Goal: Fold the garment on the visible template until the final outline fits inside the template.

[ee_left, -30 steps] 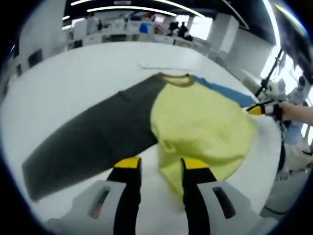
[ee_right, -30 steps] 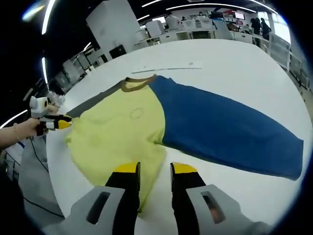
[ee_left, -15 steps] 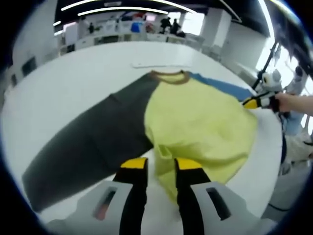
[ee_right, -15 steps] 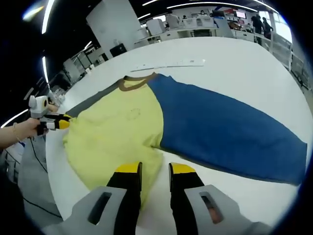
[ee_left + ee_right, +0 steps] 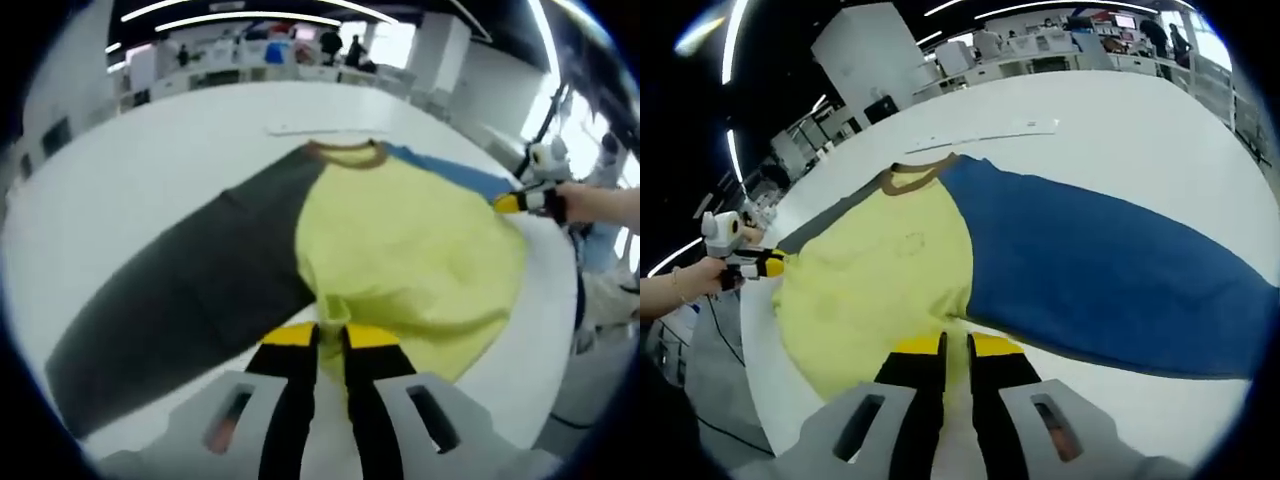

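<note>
Here the garment (image 5: 400, 250) lies spread on the white desk (image 5: 130, 170), filling the centre of the left gripper view: yellow body, brown collar toward the upper centre, dark grey sleeve (image 5: 190, 290) running to the lower left, and a strip of blue sleeve (image 5: 455, 178) at the upper right, mostly hidden behind the body. In the right gripper view the blue sleeve (image 5: 1110, 280) stretches to the right edge.

Left gripper (image 5: 330, 335): jaws drawn close together, pinching a raised fold of the yellow hem at the bottom centre. Right gripper (image 5: 956, 345): jaws likewise nearly touching, clamped on the yellow hem just beside the blue sleeve.

A pale strip (image 5: 985, 135) lies on the desk beyond the collar; what it is cannot be made out.
</note>
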Tool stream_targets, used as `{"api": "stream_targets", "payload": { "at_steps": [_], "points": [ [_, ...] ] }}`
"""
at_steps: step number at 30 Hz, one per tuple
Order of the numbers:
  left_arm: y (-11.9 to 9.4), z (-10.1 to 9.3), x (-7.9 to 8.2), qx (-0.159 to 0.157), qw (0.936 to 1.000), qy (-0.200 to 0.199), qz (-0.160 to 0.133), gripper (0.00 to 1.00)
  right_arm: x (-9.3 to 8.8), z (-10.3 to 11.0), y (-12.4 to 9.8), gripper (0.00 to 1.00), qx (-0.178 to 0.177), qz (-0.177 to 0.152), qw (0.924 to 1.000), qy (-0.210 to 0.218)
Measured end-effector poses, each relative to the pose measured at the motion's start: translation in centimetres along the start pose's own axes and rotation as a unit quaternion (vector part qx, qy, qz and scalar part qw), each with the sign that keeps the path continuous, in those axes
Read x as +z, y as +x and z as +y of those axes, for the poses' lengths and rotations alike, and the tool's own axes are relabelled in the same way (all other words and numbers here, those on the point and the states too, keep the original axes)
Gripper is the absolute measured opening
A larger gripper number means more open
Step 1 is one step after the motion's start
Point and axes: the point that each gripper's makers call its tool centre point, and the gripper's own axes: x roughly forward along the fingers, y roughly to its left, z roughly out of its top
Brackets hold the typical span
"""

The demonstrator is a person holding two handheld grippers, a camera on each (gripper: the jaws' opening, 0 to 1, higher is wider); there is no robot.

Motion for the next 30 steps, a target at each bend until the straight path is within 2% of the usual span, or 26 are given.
{"api": "stream_targets", "payload": {
  "at_steps": [6,14,20,30],
  "points": [
    [-0.1,0.0,0.1,-0.003,1.0,-0.001,-0.001,0.0,0.2,0.7,-0.4,0.05,-0.002,-0.004,1.0,-0.005],
    [-0.9,0.0,0.6,-0.001,1.0,-0.007,-0.007,0.0,0.9,1.2,-1.7,0.03,0.001,-0.015,0.9998,-0.017],
    [-2.4,0.0,1.3,-0.002,0.9997,-0.015,-0.021,0.0,1.7,1.8,-3.4,0.02,0.008,-0.032,0.9987,-0.038],
    [-5.5,-1.1,1.8,-0.019,0.9991,-0.014,-0.034,0.0,2.9,2.8,-6.9,0.02,0.017,-0.064,0.9959,-0.061]
  ]
}}
